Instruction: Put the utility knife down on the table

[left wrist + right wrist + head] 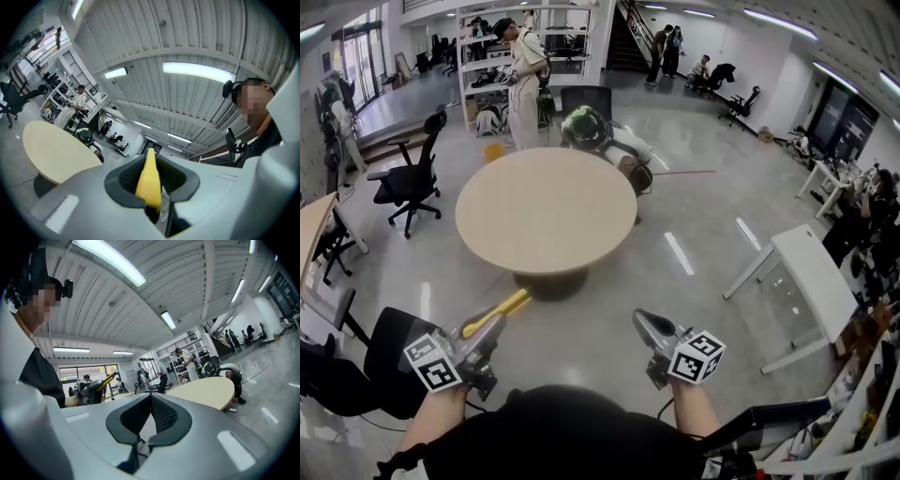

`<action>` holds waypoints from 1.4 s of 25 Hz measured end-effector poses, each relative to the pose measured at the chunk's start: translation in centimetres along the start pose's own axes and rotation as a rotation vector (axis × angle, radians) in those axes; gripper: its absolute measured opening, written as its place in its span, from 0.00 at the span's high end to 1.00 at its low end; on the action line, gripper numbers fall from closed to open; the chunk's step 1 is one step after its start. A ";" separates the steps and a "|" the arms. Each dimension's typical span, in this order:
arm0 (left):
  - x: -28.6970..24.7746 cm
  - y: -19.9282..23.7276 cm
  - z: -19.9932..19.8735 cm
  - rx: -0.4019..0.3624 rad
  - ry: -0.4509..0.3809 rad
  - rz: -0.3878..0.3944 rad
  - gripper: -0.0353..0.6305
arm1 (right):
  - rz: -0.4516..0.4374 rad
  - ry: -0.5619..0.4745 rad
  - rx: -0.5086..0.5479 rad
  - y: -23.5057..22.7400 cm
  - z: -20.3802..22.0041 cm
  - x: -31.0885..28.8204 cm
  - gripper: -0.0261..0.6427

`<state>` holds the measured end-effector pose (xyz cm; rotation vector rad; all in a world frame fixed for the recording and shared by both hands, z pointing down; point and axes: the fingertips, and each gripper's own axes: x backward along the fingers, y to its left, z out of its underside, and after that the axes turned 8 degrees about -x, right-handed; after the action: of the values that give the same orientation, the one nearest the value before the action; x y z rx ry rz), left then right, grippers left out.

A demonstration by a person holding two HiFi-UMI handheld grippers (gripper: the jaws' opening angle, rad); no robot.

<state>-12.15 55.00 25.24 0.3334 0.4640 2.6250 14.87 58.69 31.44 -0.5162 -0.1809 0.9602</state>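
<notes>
The yellow utility knife point(497, 312) sticks out forward from my left gripper point(490, 330), which is shut on its handle, low at the left. In the left gripper view the knife point(150, 178) stands between the dark pads, pointing ahead and up. The round beige table point(546, 211) lies ahead of both grippers, and neither gripper is over it. My right gripper point(643, 322) hovers at the lower right, shut with nothing in it; its pads point(161, 414) meet at the tips. From the right gripper view, the left gripper and the knife point(108, 377) show at the left.
A person in light clothes point(523, 80) stands behind the table by white shelves. Another person with a green helmet point(586, 128) crouches at the far edge. Black office chairs point(411, 178) stand at the left, and a white rectangular table point(811, 277) at the right.
</notes>
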 end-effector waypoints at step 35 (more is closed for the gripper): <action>-3.6 27.8 -8.2 0.067 -0.052 -0.014 0.84 | -0.035 0.094 0.044 -4.5 -6.0 -29.4 0.94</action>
<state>-22.34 27.71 27.57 0.4170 0.5353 2.5849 3.63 30.50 30.78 -0.5146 -0.0841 0.9021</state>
